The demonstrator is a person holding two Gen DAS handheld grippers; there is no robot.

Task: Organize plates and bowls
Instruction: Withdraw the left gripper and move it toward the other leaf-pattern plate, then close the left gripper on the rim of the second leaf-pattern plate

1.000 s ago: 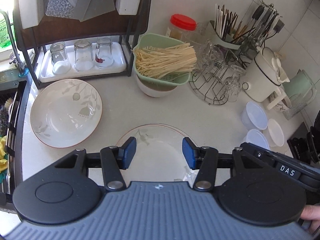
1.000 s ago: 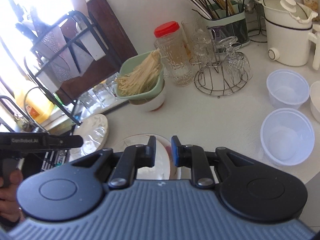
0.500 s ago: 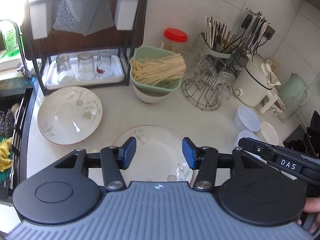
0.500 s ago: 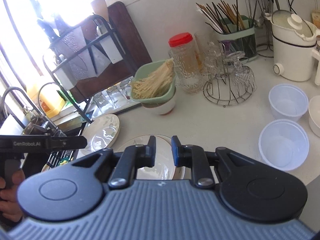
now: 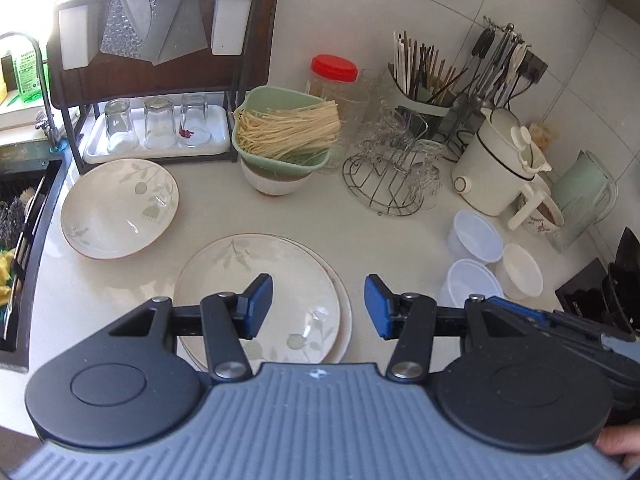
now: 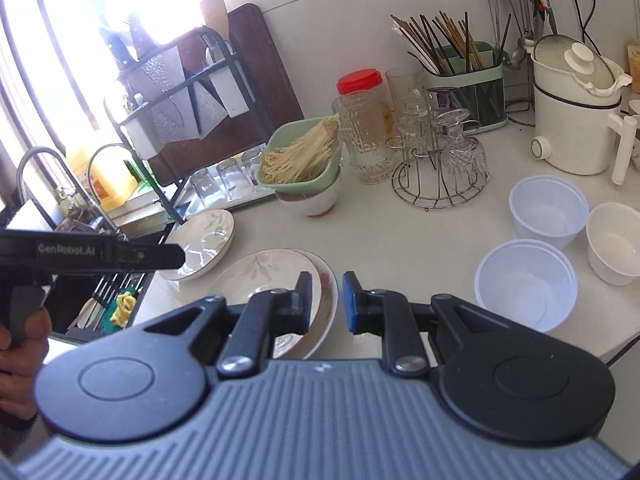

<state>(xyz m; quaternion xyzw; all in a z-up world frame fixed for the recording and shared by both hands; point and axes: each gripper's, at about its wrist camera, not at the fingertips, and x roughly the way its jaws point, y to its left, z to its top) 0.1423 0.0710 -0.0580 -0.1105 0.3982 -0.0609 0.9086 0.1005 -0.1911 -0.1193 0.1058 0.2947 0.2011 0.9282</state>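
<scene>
A home kitchen: a white counter [image 5: 400, 240] runs to a tiled wall, with a sink [image 5: 16, 216] and faucet [image 5: 40, 80] at its left edge, a dish rack [image 5: 160, 60], chopsticks in a holder [image 6: 464, 68], and an electric kettle [image 6: 572, 108].

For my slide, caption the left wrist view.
Open left gripper above two stacked plates, a third plate nearby.

Between and below the blue-padded black left gripper [image 5: 319, 308] jaws lies a round white ceramic plate [image 5: 256, 280] with a pale grey-green leaf pattern. Up and left of the jaws, a shallow white bowl [image 5: 120, 208] bears the same leaves. Right of them stand translucent white plastic cups [image 5: 474, 236].
</scene>
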